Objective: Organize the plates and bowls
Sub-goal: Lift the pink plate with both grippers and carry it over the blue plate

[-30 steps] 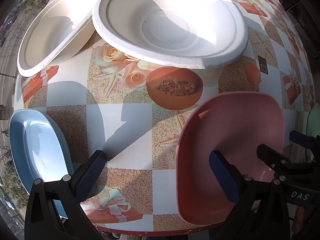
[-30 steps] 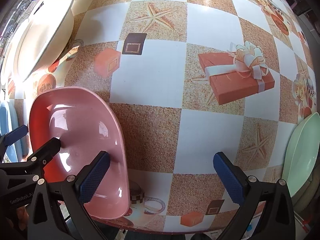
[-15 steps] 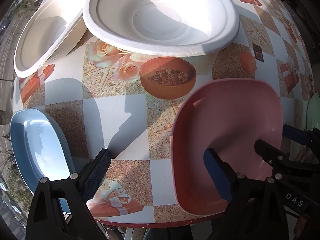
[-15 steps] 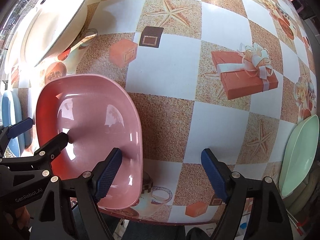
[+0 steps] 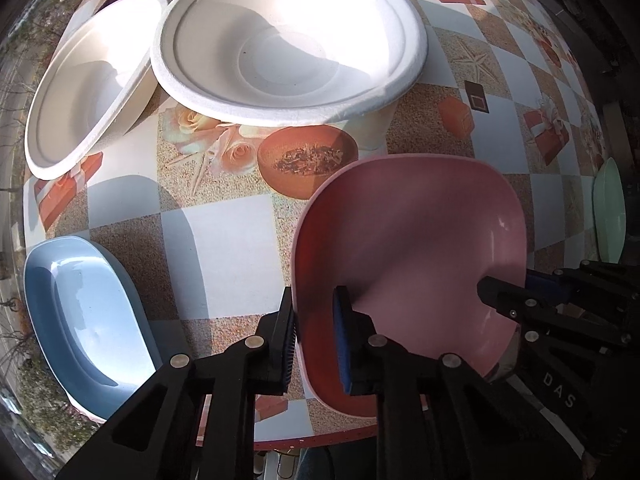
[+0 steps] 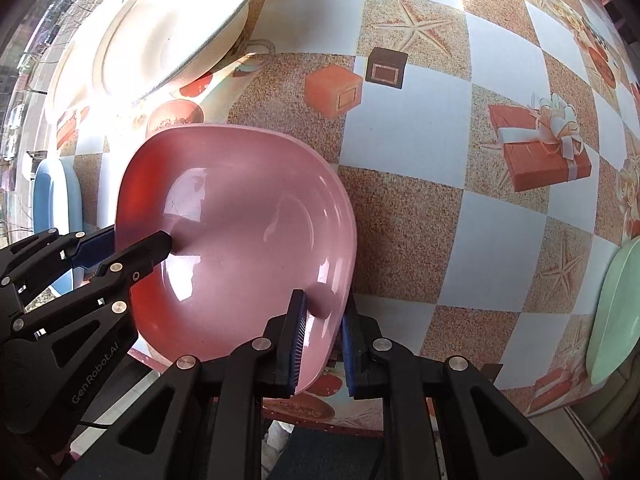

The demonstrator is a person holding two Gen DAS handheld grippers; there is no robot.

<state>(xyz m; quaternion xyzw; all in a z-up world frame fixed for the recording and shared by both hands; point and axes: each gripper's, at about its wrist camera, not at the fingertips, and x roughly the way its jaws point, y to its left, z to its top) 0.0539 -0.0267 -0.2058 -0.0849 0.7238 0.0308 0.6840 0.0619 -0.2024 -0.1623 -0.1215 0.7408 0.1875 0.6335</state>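
A pink squarish plate lies at the table's near edge; it also shows in the right wrist view. My left gripper is shut on the plate's left rim. My right gripper is shut on its right rim, and shows in the left wrist view. Two white paper bowls stand at the back. A blue plate lies at the near left. A green plate lies at the far right edge.
The table has a checkered cloth with starfish and gift-box prints. Its near edge runs just under the pink plate. The left gripper's body crosses the lower left of the right wrist view.
Both grippers have gone from wide open to shut on opposite rims of the pink plate. The plate now looks tilted, its near edge lifted.
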